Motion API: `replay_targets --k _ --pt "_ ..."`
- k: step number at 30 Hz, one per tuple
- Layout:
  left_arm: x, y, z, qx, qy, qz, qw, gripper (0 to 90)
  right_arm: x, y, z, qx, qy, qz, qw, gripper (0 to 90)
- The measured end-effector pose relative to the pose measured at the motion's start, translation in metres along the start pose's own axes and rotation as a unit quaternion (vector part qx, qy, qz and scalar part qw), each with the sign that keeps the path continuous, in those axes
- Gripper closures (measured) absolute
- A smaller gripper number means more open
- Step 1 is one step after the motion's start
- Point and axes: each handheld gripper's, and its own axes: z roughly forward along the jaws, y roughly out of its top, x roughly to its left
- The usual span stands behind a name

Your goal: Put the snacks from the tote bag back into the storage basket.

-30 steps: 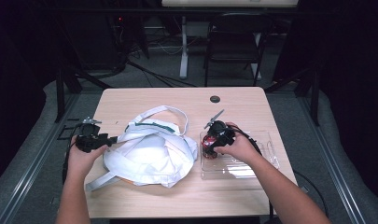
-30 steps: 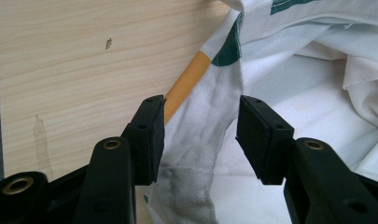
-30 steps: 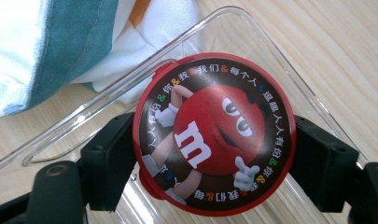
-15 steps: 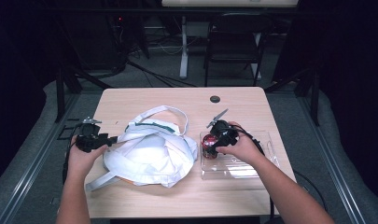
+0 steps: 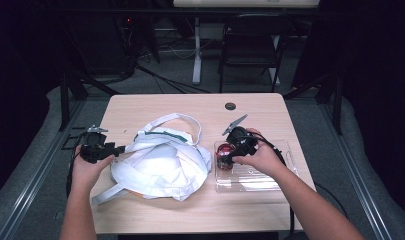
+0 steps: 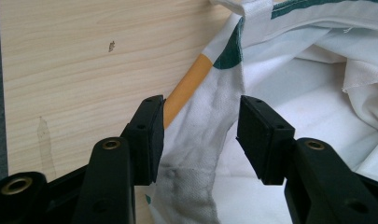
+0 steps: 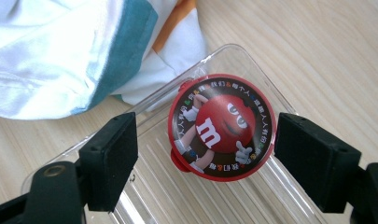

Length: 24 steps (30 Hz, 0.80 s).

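Red candy tin sitting in clear tray near bench's right edge | I'm centring right gripper, jaws spread | left gripper jaws spread astride bag edge.

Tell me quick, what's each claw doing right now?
Left gripper: open, jaws either side of the white bag's edge.
Right gripper: open, jaws around the red round tin, not touching.

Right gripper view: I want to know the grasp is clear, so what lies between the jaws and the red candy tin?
Only bare clear tray; the open hand-held gripper straddles the red candy tin untouched.
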Motion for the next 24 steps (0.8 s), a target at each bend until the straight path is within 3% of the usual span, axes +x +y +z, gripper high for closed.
replay_targets --k 10,24 --pt "0.001 0.0 -0.002 0.001 0.0 0.0 1.0 51.6 0.01 0.005 -0.01 -0.018 -0.007 -0.005 0.9998 24.8" --pt "0.001 0.0 -0.003 -0.003 0.001 0.0 1.0 51.5 0.035 0.009 -0.02 -0.033 0.006 -0.019 0.9992 31.1"
